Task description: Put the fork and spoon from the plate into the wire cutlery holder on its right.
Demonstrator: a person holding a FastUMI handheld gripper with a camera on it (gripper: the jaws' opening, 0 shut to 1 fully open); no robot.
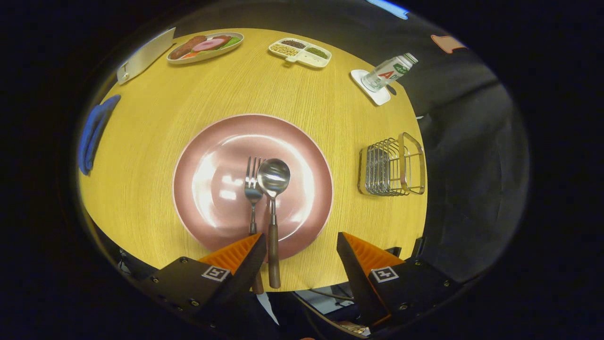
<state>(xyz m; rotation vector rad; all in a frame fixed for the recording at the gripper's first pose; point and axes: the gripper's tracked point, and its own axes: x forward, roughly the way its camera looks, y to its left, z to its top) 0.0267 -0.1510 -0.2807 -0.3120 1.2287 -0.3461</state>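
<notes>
Desk (188,108): light wood grain, rounded outline, dark booth beyond its far and right edges. Far side carries an oval dish of food (205,46), a divided tray (300,52) with beans and grains, and a clear bottle (390,72) tilted on a white coaster (377,92). White flat board (144,56) at the far left corner; blue cloth (94,132) hanging at the left edge.

Plate (212,184): pink, round, glossy, with bright reflections, centred on the desk just ahead of the gripper.

Fork (253,191): metal, lying on the plate, long axis running from gripper toward the far side, tines pointing away. Handle end hidden behind the left finger.

Spoon (273,189): metal bowl, brown wooden handle, lying just right of the fork and parallel with it, bowl pointing away, touching or nearly touching the fork head; cannot tell which. Handle crosses the near rim of the plate and overhangs the desk edge.

Wire cutlery holder (390,167): chrome bars with a wood-coloured frame, standing right of the plate, apart from it, near the right desk edge.

Gripper (299,248): fingers wide apart, holding nothing. Left finger over the plate's near rim, against the fork and spoon handles; right finger well clear to the right.
</notes>
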